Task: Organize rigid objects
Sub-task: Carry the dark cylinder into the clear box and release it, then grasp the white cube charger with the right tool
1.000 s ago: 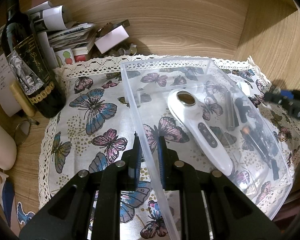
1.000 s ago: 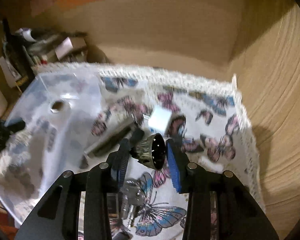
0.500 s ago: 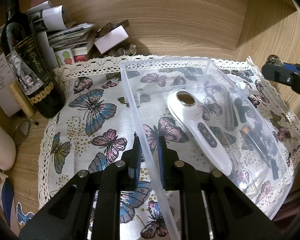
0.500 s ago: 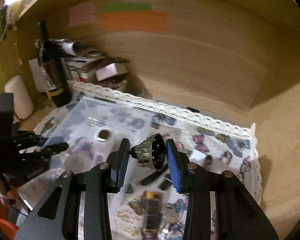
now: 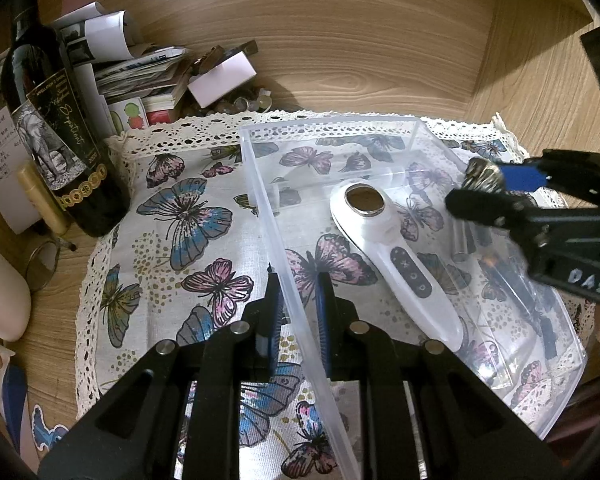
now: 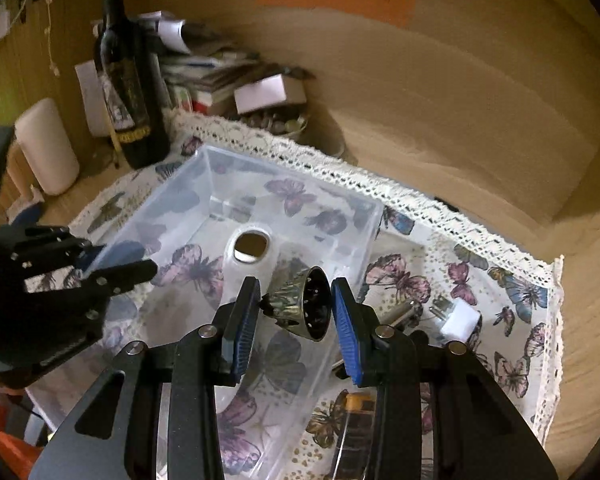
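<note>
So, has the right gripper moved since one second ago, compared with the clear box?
Yes. In the left wrist view the right gripper, shut on a metal cap, has come leftward over the clear box's right side.

Left gripper (image 5: 296, 300): jaws closed tight on left wall of clear bin (image 5: 284, 264), pointing steeply down, near bin's near-left corner. Right gripper (image 6: 296, 300): blue pads clamp ribbed metal cone (image 6: 300, 306), tilted down, above bin's right edge.

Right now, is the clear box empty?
No, the clear box already holds a white handheld device lying on its floor.
</note>
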